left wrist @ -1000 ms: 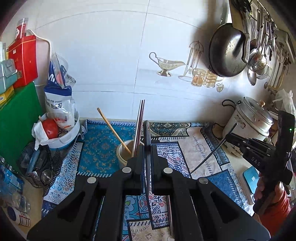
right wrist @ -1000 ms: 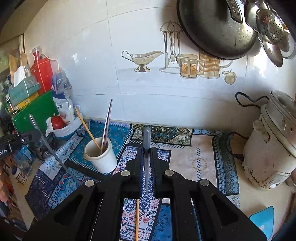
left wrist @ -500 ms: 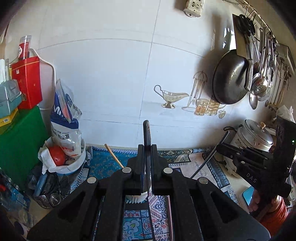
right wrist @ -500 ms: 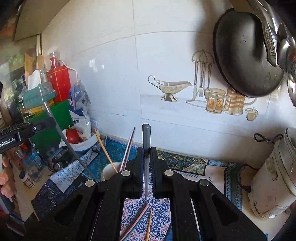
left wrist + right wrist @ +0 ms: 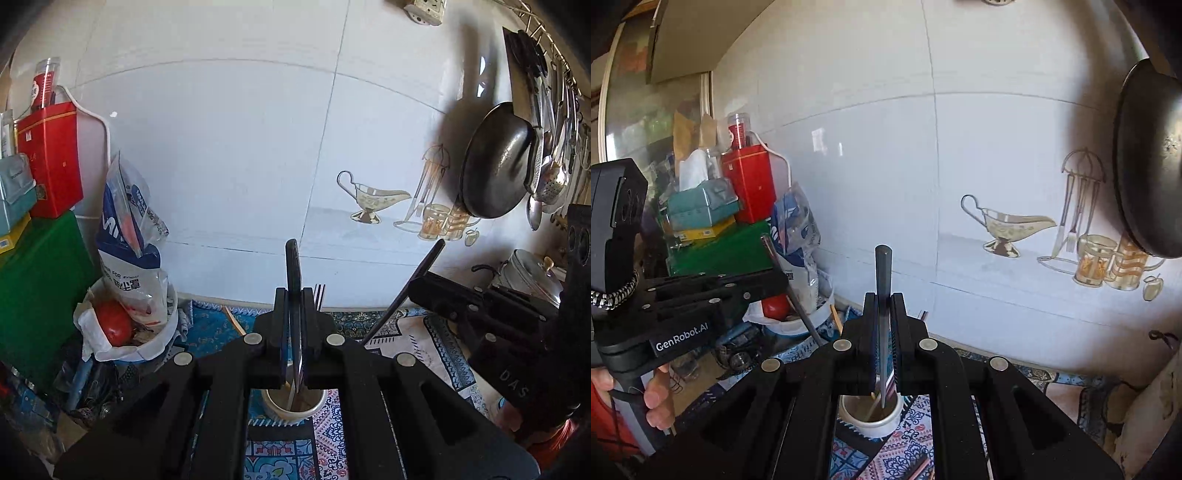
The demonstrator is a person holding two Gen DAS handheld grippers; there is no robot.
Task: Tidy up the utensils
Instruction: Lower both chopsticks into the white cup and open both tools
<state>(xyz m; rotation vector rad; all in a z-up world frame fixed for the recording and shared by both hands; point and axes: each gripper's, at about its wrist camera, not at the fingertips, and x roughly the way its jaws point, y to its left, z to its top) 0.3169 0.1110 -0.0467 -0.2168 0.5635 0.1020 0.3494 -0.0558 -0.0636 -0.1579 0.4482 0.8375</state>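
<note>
right gripper (image 5: 884,325): clamps dark utensil (image 5: 883,273) upright | white cup (image 5: 870,419): below fingers

The left gripper (image 5: 294,317), black and two-fingered, points forward and somewhat downward with its jaws clamped on a thin dark utensil handle (image 5: 293,266) that stands up between them. The right gripper (image 5: 884,321), of the same black build, is angled likewise, its jaws pressed tight on a slim dark grey utensil handle (image 5: 882,273). In the right wrist view a bare hand (image 5: 655,395) wraps the left gripper's grip, fingers curled round it.
</note>
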